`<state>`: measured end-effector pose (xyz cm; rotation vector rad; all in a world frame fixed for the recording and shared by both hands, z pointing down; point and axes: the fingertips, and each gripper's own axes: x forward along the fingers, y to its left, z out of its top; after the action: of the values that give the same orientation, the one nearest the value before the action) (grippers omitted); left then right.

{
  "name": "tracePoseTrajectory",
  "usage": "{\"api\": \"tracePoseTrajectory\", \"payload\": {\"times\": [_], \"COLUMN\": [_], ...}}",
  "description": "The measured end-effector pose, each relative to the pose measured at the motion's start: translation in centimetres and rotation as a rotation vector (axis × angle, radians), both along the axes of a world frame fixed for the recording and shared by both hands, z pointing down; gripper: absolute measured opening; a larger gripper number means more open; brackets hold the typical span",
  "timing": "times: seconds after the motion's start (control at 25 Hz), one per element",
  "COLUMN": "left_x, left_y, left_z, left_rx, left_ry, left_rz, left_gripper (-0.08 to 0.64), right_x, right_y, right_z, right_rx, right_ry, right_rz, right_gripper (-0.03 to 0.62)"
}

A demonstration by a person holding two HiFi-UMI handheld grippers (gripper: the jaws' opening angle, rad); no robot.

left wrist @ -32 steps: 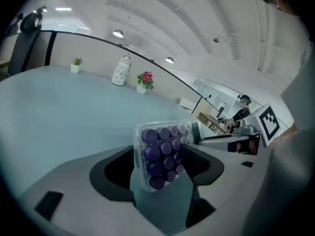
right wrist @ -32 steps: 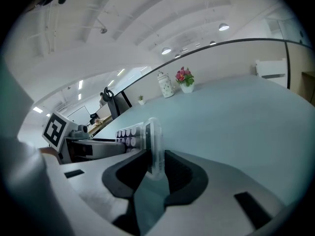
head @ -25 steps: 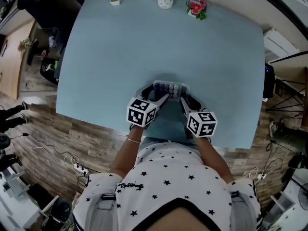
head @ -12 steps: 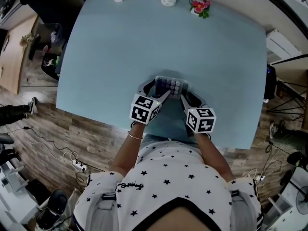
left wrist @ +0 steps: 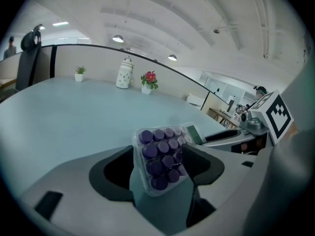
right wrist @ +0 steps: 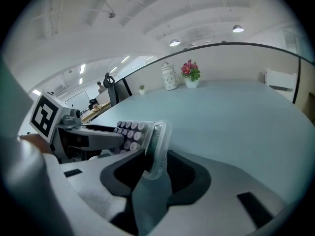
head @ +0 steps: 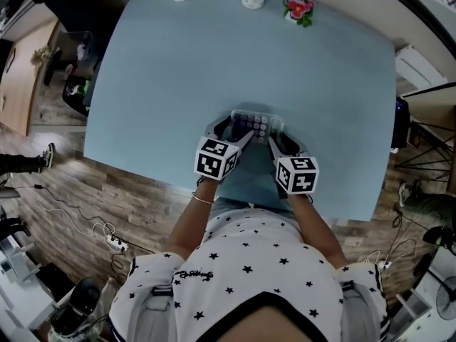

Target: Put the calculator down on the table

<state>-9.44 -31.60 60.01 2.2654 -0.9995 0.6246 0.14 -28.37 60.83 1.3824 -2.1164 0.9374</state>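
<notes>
Here, in the head view, the calculator [head: 255,125] lies on the blue table [head: 214,63] close to its near edge, one end reaching in between the jaws of the left gripper [head: 229,133] and the other between those of the right gripper [head: 283,142]. In the left gripper view, its purple-keyed end fills the gap between wide-set jaws, whose pads meet it on both sides. In the right gripper view, its display end sits between jaws that are opening, with a gap to the pad on each side.
</notes>
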Motion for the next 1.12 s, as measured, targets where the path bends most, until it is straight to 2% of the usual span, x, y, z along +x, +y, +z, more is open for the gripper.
{"api": "tracePoseTrajectory", "payload": {"times": [0.36, 1.12], "left_x": [-0.11, -0.15], "left_y": [-0.18, -0.49], "left_z": [0.01, -0.45], "left_rx": [-0.012, 0.085], "left_ry": [-0.003, -0.090], "left_rz": [-0.032, -0.069], "left_gripper": [0.313, 0.314], "right_x": [0.00, 0.09], "right_y": [-0.26, -0.74], "right_z": [-0.17, -0.22], "right_rx": [0.013, 0.044], "right_ry": [0.030, 0.088], "right_rz": [0.001, -0.025], "right_gripper": [0.144, 0.161]}}
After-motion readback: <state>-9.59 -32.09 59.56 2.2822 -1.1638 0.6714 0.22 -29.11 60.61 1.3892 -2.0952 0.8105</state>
